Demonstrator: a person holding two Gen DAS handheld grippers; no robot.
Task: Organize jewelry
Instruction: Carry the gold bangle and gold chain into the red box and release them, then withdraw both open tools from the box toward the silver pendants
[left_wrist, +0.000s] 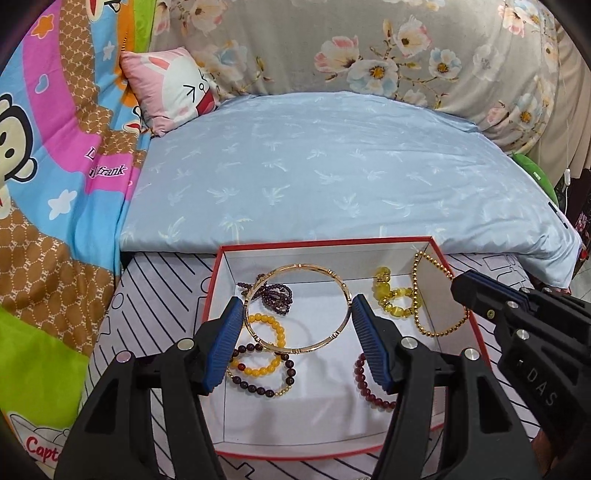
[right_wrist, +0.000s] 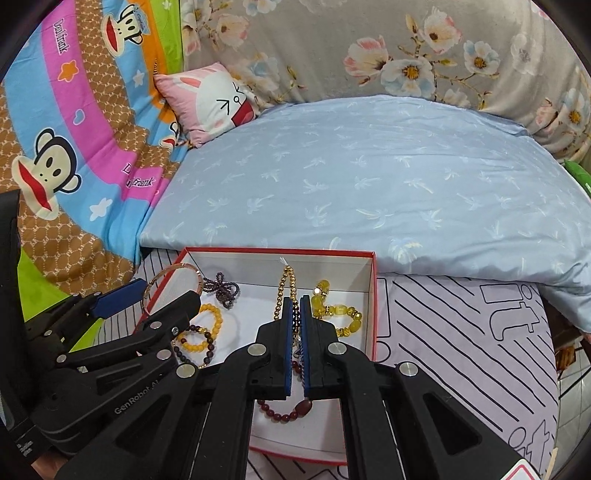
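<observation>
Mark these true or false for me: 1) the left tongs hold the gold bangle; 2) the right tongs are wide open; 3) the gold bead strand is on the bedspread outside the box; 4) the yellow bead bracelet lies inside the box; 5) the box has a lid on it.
1) True: the left tongs clamp the gold bangle across its width, above the red box.
2) False: the right tongs are shut on the gold bead strand.
3) False: the strand hangs over the inside of the box.
4) True: the yellow bead bracelet lies on the white box floor.
5) False: the box is open, with no lid on it.
</observation>
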